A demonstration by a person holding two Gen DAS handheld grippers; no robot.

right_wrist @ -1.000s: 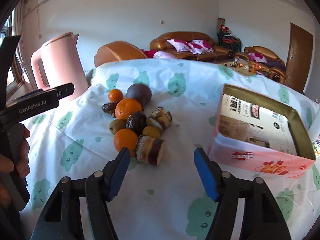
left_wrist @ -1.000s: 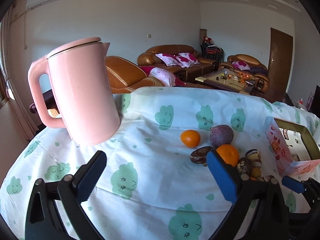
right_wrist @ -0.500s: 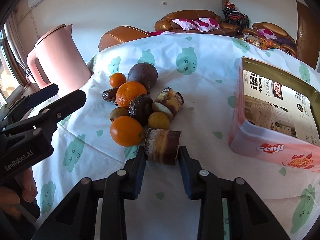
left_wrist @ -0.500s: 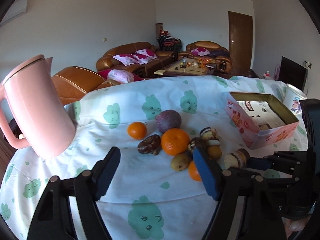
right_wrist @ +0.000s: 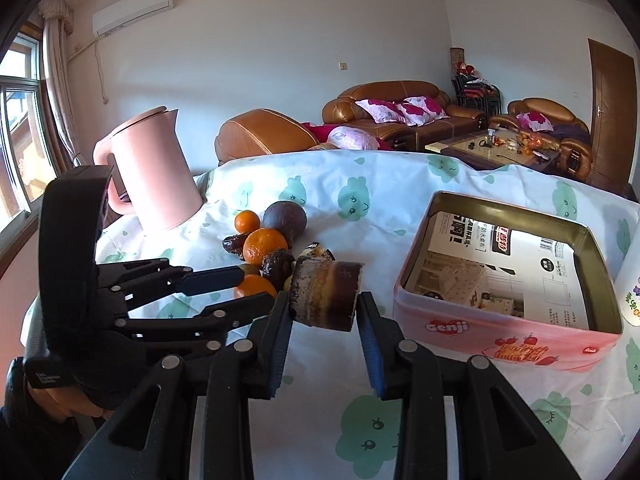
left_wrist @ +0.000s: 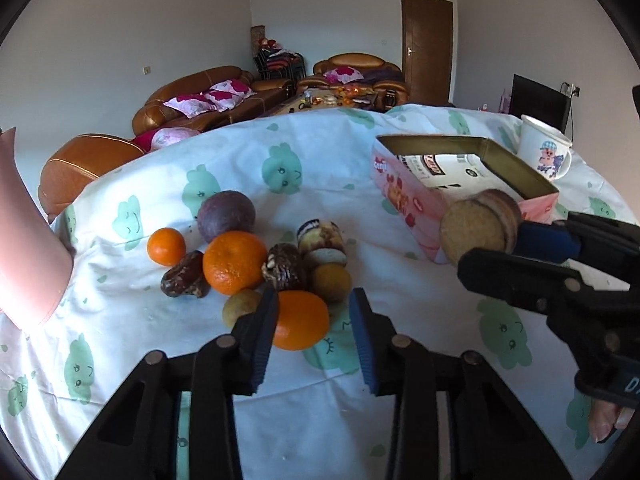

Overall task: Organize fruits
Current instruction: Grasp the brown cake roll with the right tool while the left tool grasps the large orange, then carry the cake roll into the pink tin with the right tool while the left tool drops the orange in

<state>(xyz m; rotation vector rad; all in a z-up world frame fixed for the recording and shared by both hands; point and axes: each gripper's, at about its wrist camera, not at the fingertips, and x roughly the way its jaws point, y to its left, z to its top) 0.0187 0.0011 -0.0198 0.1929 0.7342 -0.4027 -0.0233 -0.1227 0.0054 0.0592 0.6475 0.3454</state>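
A pile of fruit and snacks lies on the cloud-print tablecloth: oranges, a purple passion fruit [left_wrist: 226, 216], dates and cake rolls. My left gripper [left_wrist: 314, 316] is open, its jaws on either side of the nearest orange [left_wrist: 300, 320]. My right gripper [right_wrist: 324, 320] is shut on a brown layered cake roll [right_wrist: 326, 300] and holds it above the cloth, left of the pink Genji tin [right_wrist: 504, 332]. The same roll [left_wrist: 478, 226] shows in the left wrist view, in front of the tin [left_wrist: 404, 196].
A pink kettle [right_wrist: 154, 172] stands at the back left of the table. A white mug [left_wrist: 544, 152] stands behind the tin. A white container [right_wrist: 632, 280] is at the right edge. Sofas and a coffee table lie beyond.
My right gripper closed on the cake roll and lifted it off the cloth. My left gripper swung right from the kettle and came down around the nearest orange.
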